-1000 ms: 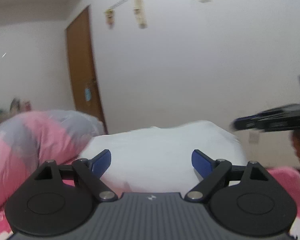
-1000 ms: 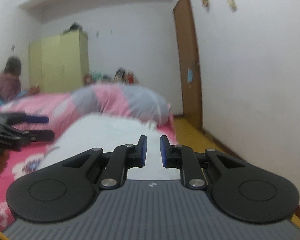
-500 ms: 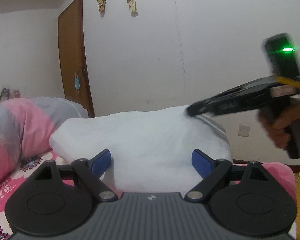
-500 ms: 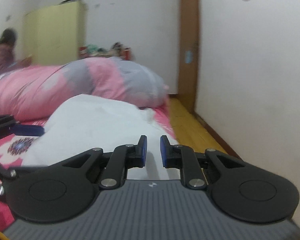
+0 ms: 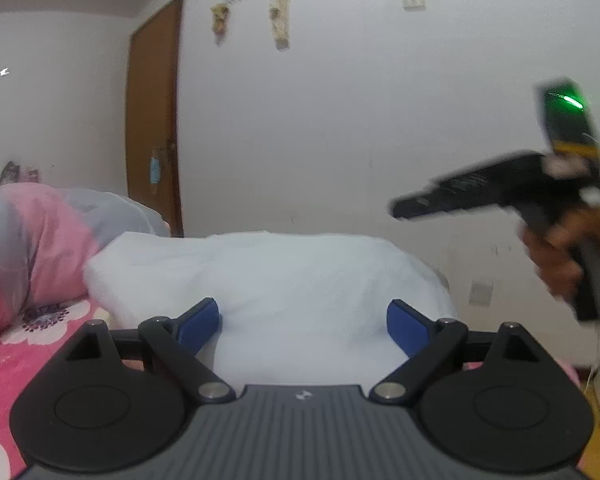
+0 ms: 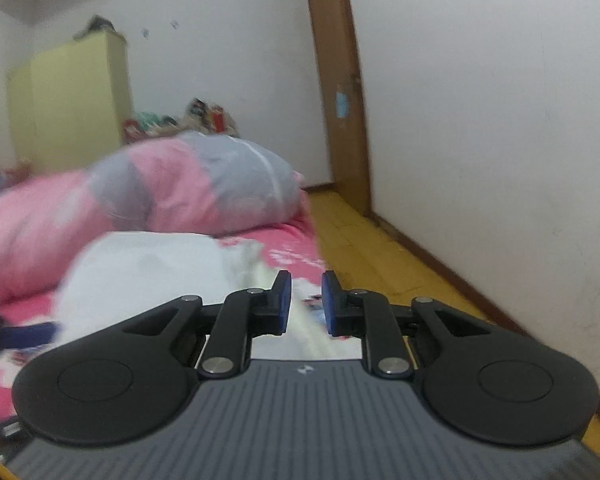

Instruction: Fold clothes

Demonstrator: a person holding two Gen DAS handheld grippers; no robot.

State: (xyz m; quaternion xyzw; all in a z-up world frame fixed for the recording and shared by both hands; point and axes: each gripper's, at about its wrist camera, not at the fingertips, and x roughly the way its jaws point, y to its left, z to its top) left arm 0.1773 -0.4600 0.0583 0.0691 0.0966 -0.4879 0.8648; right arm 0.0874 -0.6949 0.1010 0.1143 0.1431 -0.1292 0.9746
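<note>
White garment point(image 5: 284, 276): heaped on the pink floral bedsheet point(image 5: 28, 340), directly ahead of the left gripper point(image 5: 303, 320); soft rounded mound, no crisp fold lines, blurred.
Left gripper: blue pads point(image 5: 199, 322) wide apart, cloth filling the gap between them; contact with the cloth cannot be told.
Pink-and-grey duvet point(image 5: 32, 236): bunched at left, behind the garment's left end.
Right gripper point(image 6: 304, 304): pads point(image 6: 284, 300) close together with a slim gap left, nothing pinched; white garment point(image 6: 140, 276) lies ahead and to its left.
Right gripper seen from left wrist point(image 5: 404, 210): raised above the garment's right end, held in a hand point(image 5: 560, 256); motion-blurred.
</note>
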